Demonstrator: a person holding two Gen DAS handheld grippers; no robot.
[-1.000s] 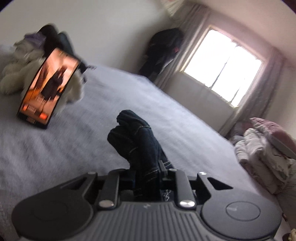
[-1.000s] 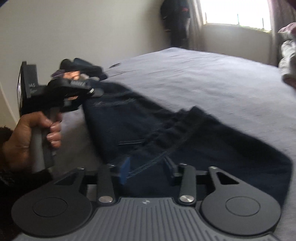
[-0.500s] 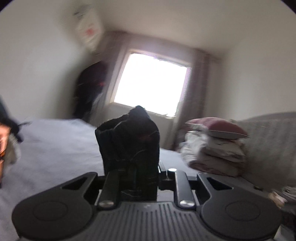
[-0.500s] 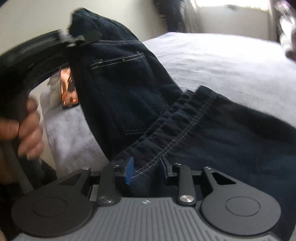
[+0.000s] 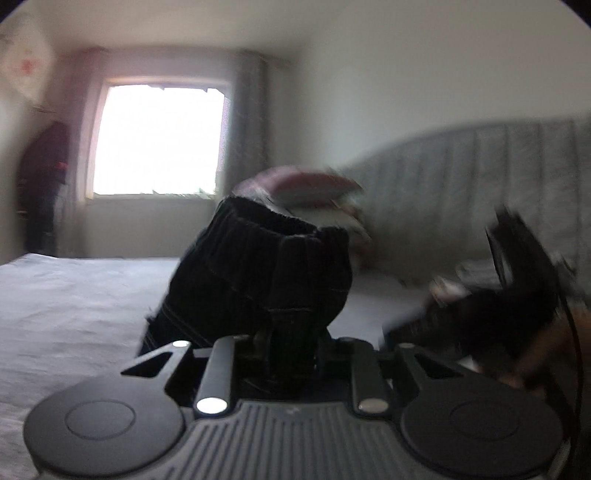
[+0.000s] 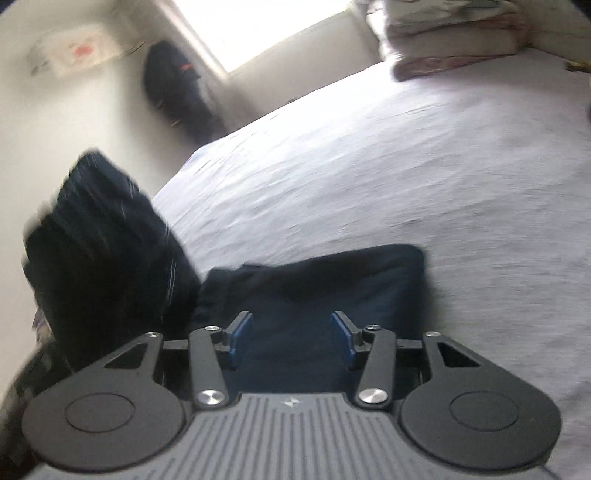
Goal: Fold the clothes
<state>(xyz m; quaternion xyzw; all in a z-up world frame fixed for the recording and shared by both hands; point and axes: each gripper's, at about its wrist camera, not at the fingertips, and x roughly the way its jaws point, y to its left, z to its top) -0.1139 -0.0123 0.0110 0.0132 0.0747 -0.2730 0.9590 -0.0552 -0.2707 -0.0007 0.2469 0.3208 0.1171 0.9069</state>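
Left wrist view: left gripper fingers clamp the jeans waistband, lifted mid-frame. Right gripper fingers are opening, nothing pinched, jeans flat beneath on the bed. Fold looks half done, stacking's left.

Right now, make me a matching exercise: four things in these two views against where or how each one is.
Things:
1. left gripper
2. right gripper
3. stacked bedding
4. dark jeans

States:
A. piled at the far end of the bed
B. jaws opening, pads apart over dark cloth
C. lying partly on the bed, partly lifted
D. clamped on a gathered waistband

Pairs: 1-D, 2-B, 3-A, 4-C
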